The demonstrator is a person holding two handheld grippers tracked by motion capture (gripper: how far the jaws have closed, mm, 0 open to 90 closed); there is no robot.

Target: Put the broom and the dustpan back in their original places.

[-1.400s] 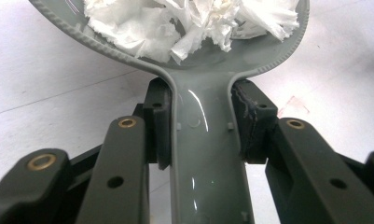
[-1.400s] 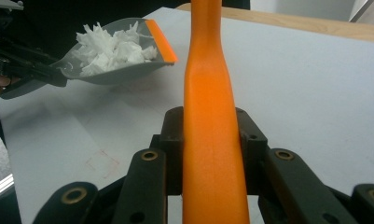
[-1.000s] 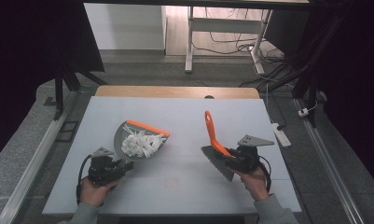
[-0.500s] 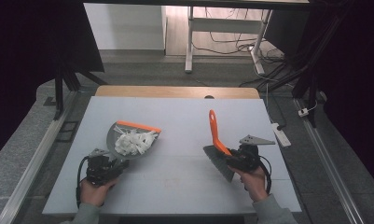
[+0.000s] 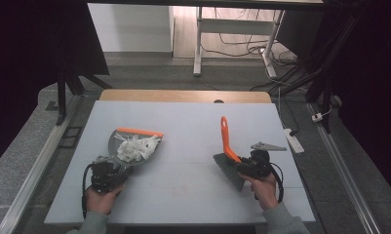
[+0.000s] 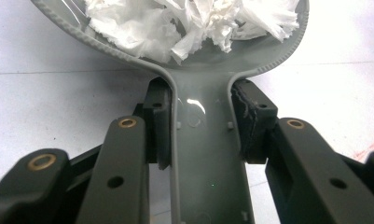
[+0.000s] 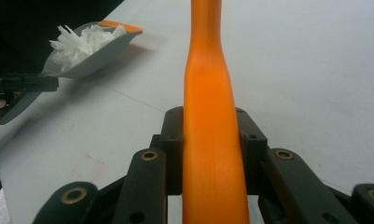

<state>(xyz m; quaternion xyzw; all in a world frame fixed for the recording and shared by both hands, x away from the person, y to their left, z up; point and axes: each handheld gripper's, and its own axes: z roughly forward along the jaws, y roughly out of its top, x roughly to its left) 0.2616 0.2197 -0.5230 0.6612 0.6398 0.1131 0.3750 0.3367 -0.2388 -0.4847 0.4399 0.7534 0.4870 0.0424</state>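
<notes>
A grey dustpan (image 5: pixel 116 145) with an orange front lip sits at the table's left, loaded with white shredded paper (image 5: pixel 137 147). My left gripper (image 5: pixel 116 168) is shut on the dustpan's handle (image 6: pixel 205 154). In the left gripper view the pads press both sides of that handle, and the paper (image 6: pixel 189 23) fills the pan ahead. At the right, my right gripper (image 5: pixel 238 164) is shut on a brush's orange handle (image 5: pixel 225 139), whose grey bristles (image 5: pixel 229 171) point toward the person. The handle (image 7: pixel 210 116) runs up between the right gripper's jaws, and the dustpan (image 7: pixel 89 51) shows tilted at the upper left.
The white tabletop (image 5: pixel 183 122) has a wooden strip (image 5: pixel 183 96) along its far edge. A white power strip (image 5: pixel 293 141) lies just off the table's right edge. A desk frame (image 5: pixel 198 48) and cables stand on the floor beyond.
The dustpan has swung a little to the left with its paper still inside. The brush handle has shifted slightly to the right. Both grips have held.
</notes>
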